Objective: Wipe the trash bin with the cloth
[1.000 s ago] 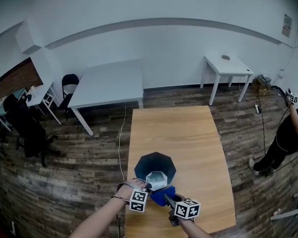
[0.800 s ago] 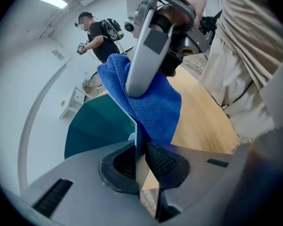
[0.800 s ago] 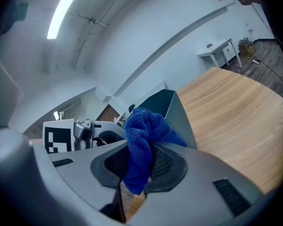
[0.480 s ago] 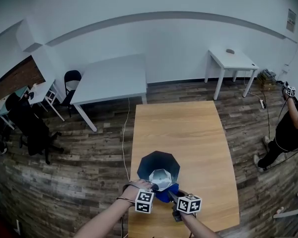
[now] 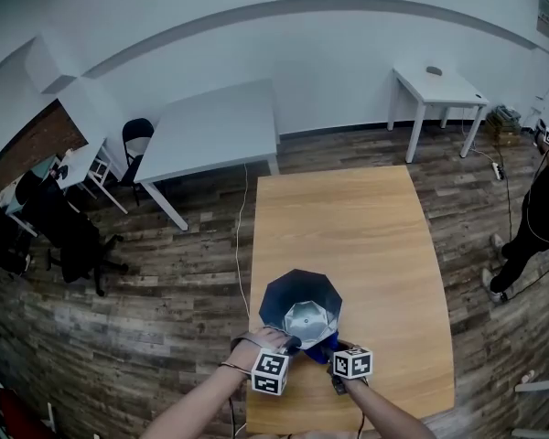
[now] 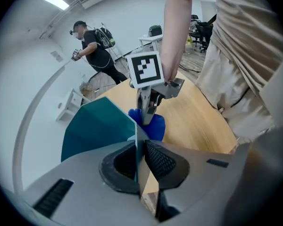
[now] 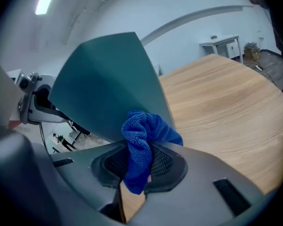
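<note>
A dark teal trash bin (image 5: 298, 293) stands upright near the front of the wooden table (image 5: 348, 227). My left gripper (image 5: 288, 344) is at the bin's near rim. In the left gripper view its jaws have just been closing and now pinch the thin edge of the bin wall (image 6: 99, 126), so the left gripper (image 6: 138, 161) is shut on it. My right gripper (image 5: 329, 353) is shut on a bunched blue cloth (image 5: 322, 346) beside the bin's near right side. The right gripper view shows the cloth (image 7: 144, 135) between the pads, against the bin's outer wall (image 7: 108, 79).
A white table (image 5: 210, 135) and a dark chair (image 5: 133, 144) stand at the back left, a small white desk (image 5: 439, 90) at the back right. A person (image 5: 544, 208) stands at the right edge. The table's front edge lies just behind both grippers.
My right gripper has come down and in with the cloth, closer to the bin's near side. The left gripper has stayed at the rim. The view itself has shifted a little.
</note>
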Available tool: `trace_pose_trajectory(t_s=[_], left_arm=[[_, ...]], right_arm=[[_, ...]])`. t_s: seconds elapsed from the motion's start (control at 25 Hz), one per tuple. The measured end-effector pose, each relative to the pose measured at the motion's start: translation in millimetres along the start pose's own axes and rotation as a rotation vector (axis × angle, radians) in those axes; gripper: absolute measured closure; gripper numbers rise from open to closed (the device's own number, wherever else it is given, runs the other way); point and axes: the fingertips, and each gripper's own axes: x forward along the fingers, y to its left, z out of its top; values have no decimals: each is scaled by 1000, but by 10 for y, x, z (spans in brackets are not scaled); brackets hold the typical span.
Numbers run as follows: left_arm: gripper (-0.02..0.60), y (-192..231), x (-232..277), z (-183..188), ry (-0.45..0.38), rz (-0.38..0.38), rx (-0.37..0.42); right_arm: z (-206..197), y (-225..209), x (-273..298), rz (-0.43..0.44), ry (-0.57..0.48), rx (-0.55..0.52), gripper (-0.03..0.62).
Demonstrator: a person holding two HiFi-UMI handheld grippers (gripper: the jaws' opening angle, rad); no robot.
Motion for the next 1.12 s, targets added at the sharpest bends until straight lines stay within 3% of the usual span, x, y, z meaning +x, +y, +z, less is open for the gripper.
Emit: trace_pose_trajectory(t_s=[0.64, 0.88, 1.12], left_arm=[[540, 45, 1, 23, -15, -18, -14], [540, 38, -15, -3, 4, -16, -42], [540, 138, 37, 20, 43, 22, -131]], right_arm=[[-552, -736, 812, -129, 162, 48, 514], [-513, -663, 695, -116, 154, 64, 514], [-206, -212, 85, -2, 33, 19, 514]])
